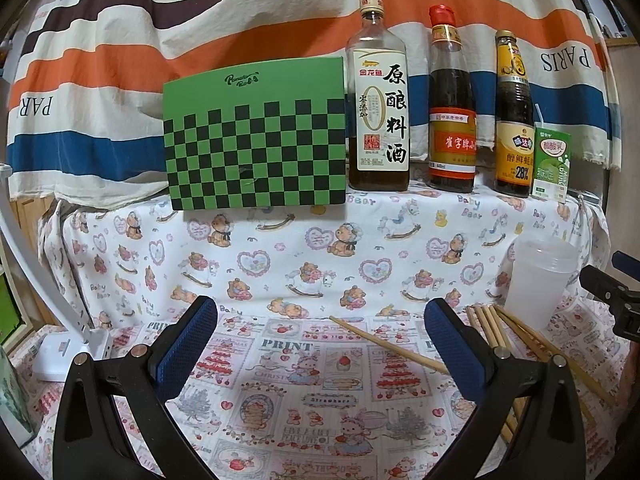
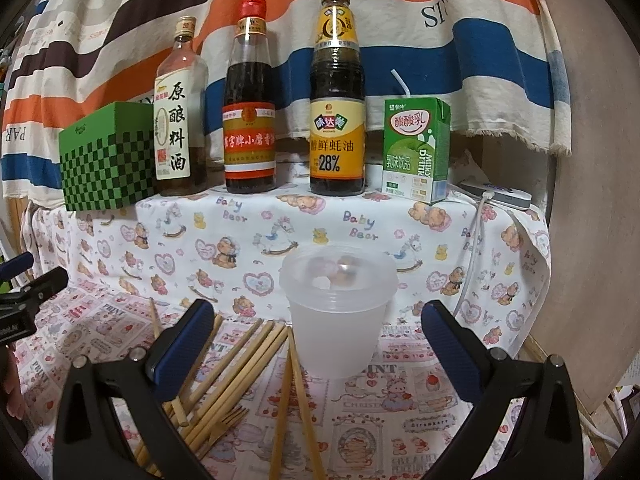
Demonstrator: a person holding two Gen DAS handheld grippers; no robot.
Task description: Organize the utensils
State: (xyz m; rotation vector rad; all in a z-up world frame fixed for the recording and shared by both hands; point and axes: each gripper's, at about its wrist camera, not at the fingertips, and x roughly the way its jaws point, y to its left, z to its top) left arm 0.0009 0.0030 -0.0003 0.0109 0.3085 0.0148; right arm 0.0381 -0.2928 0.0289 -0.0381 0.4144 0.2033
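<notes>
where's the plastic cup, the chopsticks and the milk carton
plastic cup [image 2: 336, 332], right wrist view, front wall
chopsticks [image 2: 240, 354], right wrist view, middle of the loose pile
milk carton [image 2: 412, 148], right wrist view, front face

We see a home | sauce bottles [image 2: 250, 96] and milk carton [image 2: 416, 150] on a table under a bear-print cloth [image 1: 304, 256] | striped sheet [image 1: 200, 12] as backdrop

Right of the green checkered box [image 1: 256, 136] stand three sauce bottles [image 1: 452, 100], then a milk carton [image 1: 551, 164]; behind it hangs a striped cloth [image 1: 120, 40].
</notes>
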